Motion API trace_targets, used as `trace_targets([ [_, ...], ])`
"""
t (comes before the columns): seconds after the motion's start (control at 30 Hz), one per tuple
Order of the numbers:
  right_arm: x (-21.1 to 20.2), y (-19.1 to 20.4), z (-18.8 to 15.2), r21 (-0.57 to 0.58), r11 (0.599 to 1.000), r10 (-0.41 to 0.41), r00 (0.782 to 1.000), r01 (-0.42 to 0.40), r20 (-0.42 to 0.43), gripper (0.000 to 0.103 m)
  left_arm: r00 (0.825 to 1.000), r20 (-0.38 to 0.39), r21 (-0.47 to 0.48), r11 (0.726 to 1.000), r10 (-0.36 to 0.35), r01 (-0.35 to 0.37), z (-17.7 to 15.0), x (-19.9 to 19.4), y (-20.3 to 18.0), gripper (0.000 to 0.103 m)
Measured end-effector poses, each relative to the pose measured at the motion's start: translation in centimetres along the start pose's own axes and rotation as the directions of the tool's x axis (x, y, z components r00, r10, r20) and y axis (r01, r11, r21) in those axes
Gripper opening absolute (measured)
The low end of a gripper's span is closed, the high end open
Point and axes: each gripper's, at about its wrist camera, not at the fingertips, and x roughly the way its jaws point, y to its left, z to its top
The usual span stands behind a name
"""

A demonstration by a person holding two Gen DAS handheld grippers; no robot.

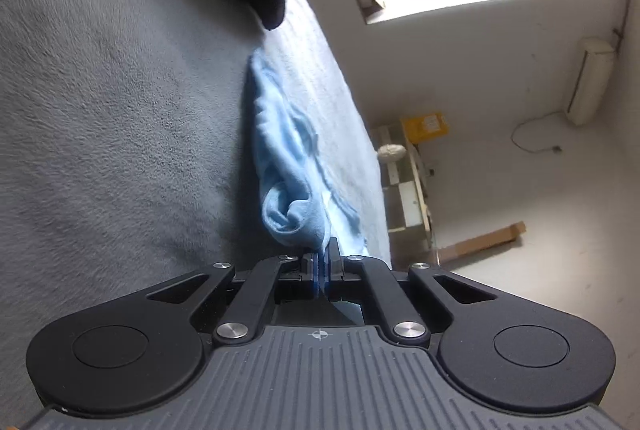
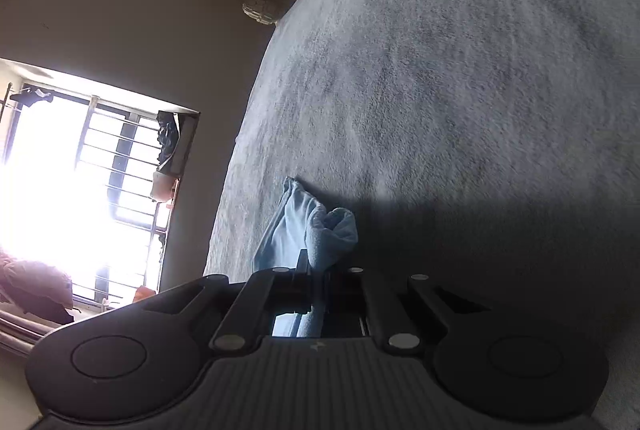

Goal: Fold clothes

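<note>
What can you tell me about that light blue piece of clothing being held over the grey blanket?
The light blue garment looks like soft, fleecy cloth, crumpled and bunched rather than spread out. It lies stretched along the grey blanket, with a rolled fold near the tools. The left gripper is shut on one part of it, and the right gripper is shut on another bunch. What kind of garment it is cannot be told.
</note>
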Motion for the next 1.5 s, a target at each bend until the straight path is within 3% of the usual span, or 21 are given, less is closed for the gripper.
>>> trace_targets([
  [0.23,-10.5,-3.8,-4.0,0.011,0.993,-0.117,0.982,0.120,-0.151,0.005,0.992,-0.074,0.025,0.995,0.101,-0.099,-3.0,-8.5,1.6,0.000],
  [0.33,-12.9,-5.7,-5.3,-0.021,0.982,-0.186,0.954,0.186,-0.237,0.005,0.978,-0.124,0.053,0.985,0.170,-0.165,-5.0,-9.6,3.8,0.001],
  [0.43,-12.5,-8.0,-5.4,-0.019,0.971,-0.232,0.914,0.239,-0.333,0.007,0.948,-0.181,0.042,0.965,0.262,-0.258,-6.5,-8.2,6.9,0.001],
  [0.47,-12.6,-8.6,-5.1,-0.027,0.959,-0.276,0.903,0.283,-0.329,0.012,0.950,-0.180,0.030,0.967,0.255,-0.254,-6.5,-8.2,7.2,0.003],
  [0.53,-14.1,-9.8,-4.8,0.028,0.957,-0.267,0.911,0.289,-0.314,0.013,0.954,-0.176,0.038,0.970,0.243,-0.241,-6.3,-8.5,7.1,0.003],
  [0.63,-16.3,-10.5,-4.5,0.070,0.959,-0.244,0.928,0.274,-0.283,0.015,0.955,-0.168,0.073,0.969,0.244,-0.235,-5.8,-9.4,6.4,0.020],
  [0.8,-16.6,-10.1,-4.7,0.051,0.966,-0.232,0.933,0.255,-0.276,0.019,0.953,-0.149,0.101,0.963,0.262,-0.249,-5.4,-9.5,6.0,0.021],
  [0.93,-15.7,-8.1,-4.9,-0.135,0.946,-0.319,0.918,0.295,-0.235,0.019,0.949,-0.134,0.159,0.952,0.284,-0.263,-5.8,-9.0,5.1,0.021],
  [1.03,-15.3,-6.6,-5.0,-0.242,0.934,-0.319,0.919,0.263,-0.231,0.019,0.947,-0.125,0.207,0.942,0.295,-0.266,-6.1,-9.2,4.9,0.021],
  [1.23,-14.7,-5.3,-5.9,-0.411,0.875,-0.382,0.887,0.256,-0.261,0.021,0.944,-0.103,0.269,0.923,0.312,-0.276,-6.4,-8.5,4.5,0.020],
  [1.3,-14.7,-4.8,-6.6,-0.471,0.845,-0.402,0.880,0.252,-0.251,0.011,0.945,-0.092,0.274,0.920,0.313,-0.279,-6.3,-8.5,4.5,0.014],
  [1.33,-14.9,-4.6,-6.9,-0.500,0.824,-0.425,0.873,0.265,-0.238,0.002,0.945,-0.088,0.280,0.918,0.314,-0.279,-6.2,-8.6,4.4,0.006],
  [1.5,-16.0,-2.1,-7.7,-0.585,0.757,-0.468,0.866,0.290,-0.176,0.001,0.946,-0.084,0.339,0.901,0.314,-0.269,-6.0,-9.2,3.7,0.002],
])
